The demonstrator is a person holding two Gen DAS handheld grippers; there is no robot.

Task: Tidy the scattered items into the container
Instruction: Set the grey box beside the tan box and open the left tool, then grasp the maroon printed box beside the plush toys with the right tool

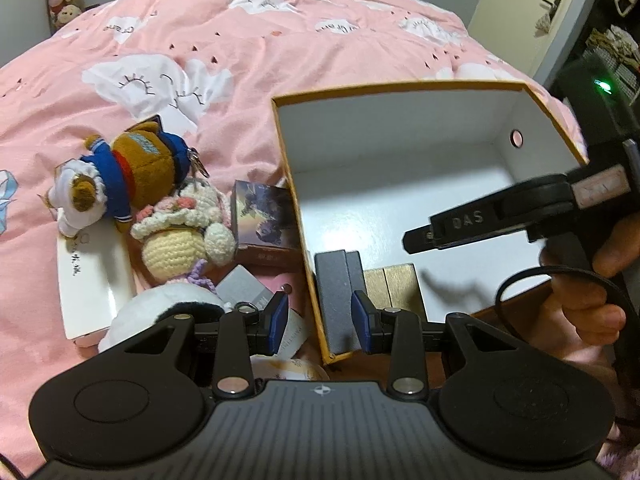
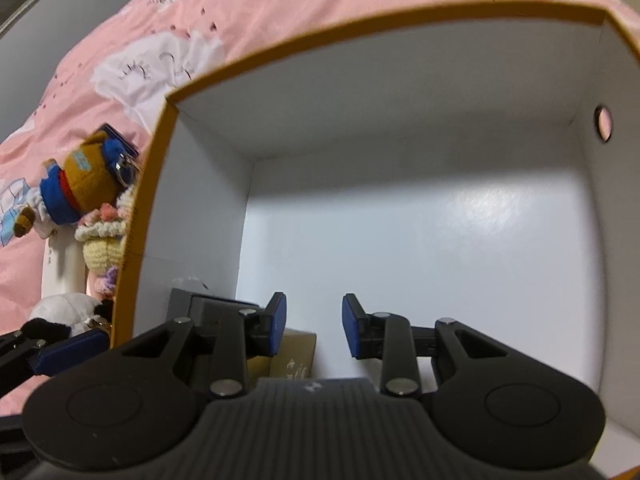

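Both grippers part-open and empty, the right gripper (image 2: 314, 326) hangs inside the orange box (image 1: 400, 89) at frame right while plush toys (image 1: 132, 176) wait left, best pinched by their bodies.

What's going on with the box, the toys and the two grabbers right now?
Box: open, mostly bare inside.
Grey box: in it, standing.
Gold box: in it.
Bear plush: lying outside.
Crochet doll: lying outside.
Left gripper: open, empty.
Right gripper: open, empty.
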